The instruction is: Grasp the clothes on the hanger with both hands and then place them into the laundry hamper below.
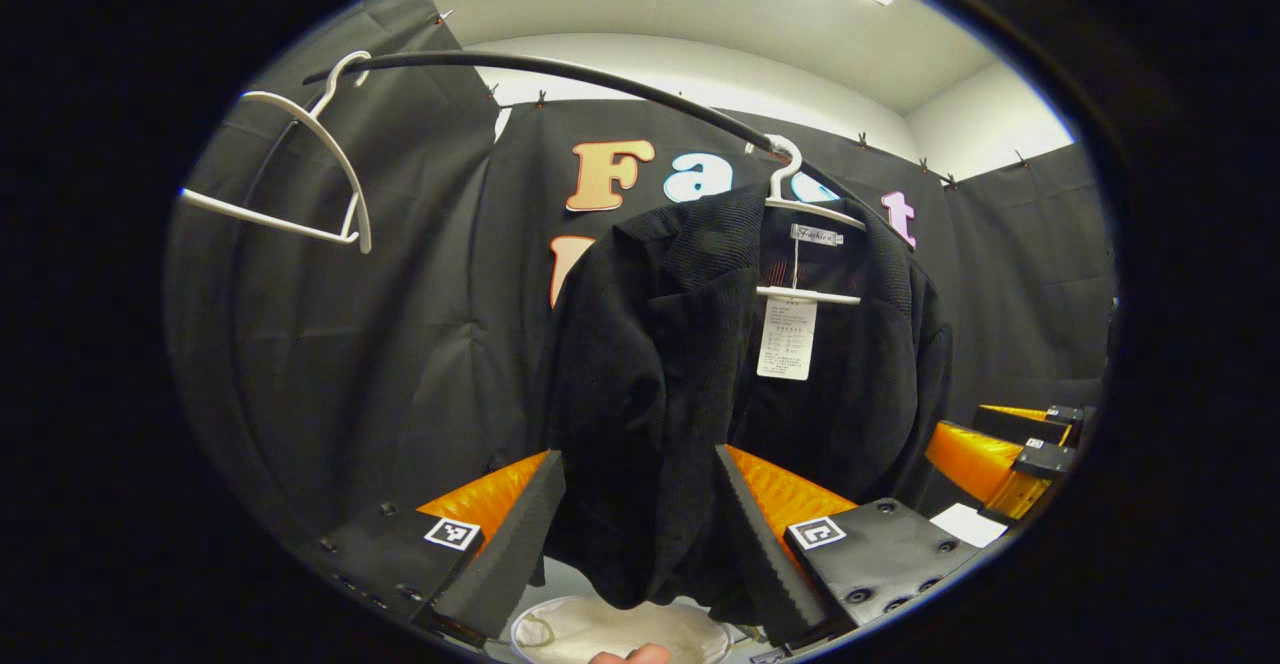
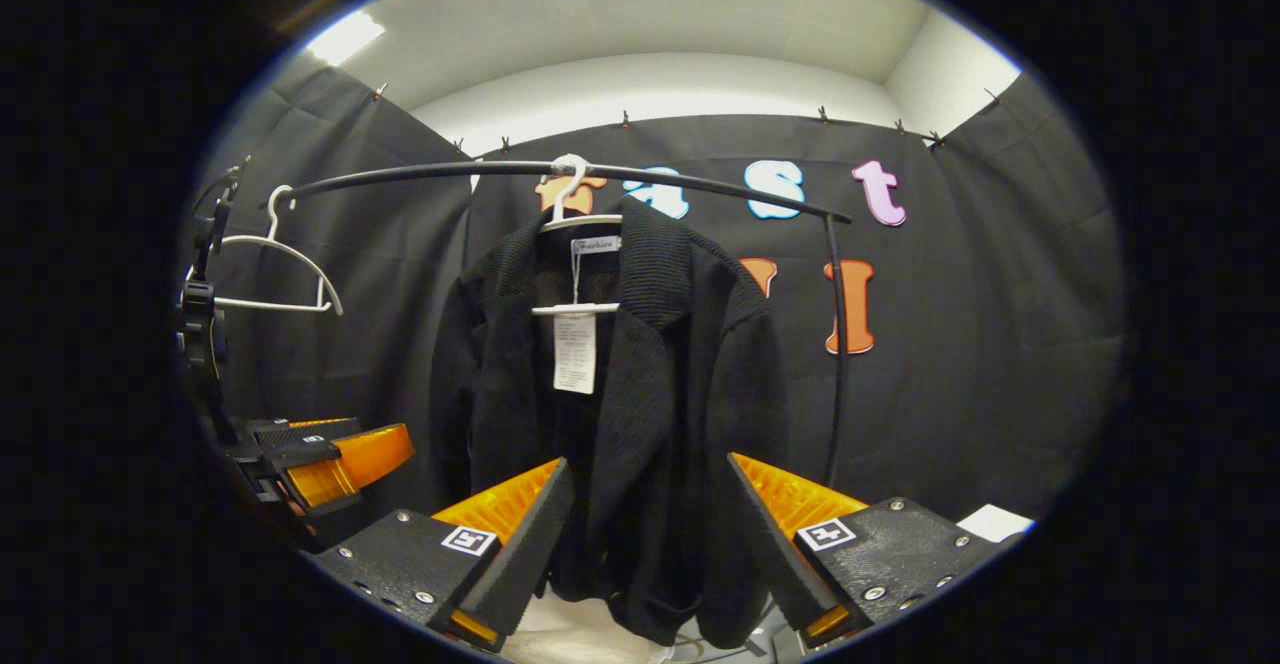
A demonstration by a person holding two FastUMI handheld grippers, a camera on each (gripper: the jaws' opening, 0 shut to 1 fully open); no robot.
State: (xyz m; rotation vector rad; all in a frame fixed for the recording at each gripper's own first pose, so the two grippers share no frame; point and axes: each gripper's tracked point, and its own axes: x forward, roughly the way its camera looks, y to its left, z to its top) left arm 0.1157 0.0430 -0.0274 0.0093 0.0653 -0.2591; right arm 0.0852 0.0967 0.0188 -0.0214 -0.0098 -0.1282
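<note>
Both grippers, left [image 1: 640,534] and right [image 2: 645,539], have their fingers apart around the lower part of the black jacket [image 1: 700,374], which hangs on its hanger [image 1: 800,206] over the hamper [image 1: 620,632], ready to close.

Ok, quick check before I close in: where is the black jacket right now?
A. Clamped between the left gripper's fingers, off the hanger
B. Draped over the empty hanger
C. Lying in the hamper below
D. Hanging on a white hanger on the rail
D: the black jacket hangs from a white hanger hooked on the rail, with both grippers open in front of it.
</note>
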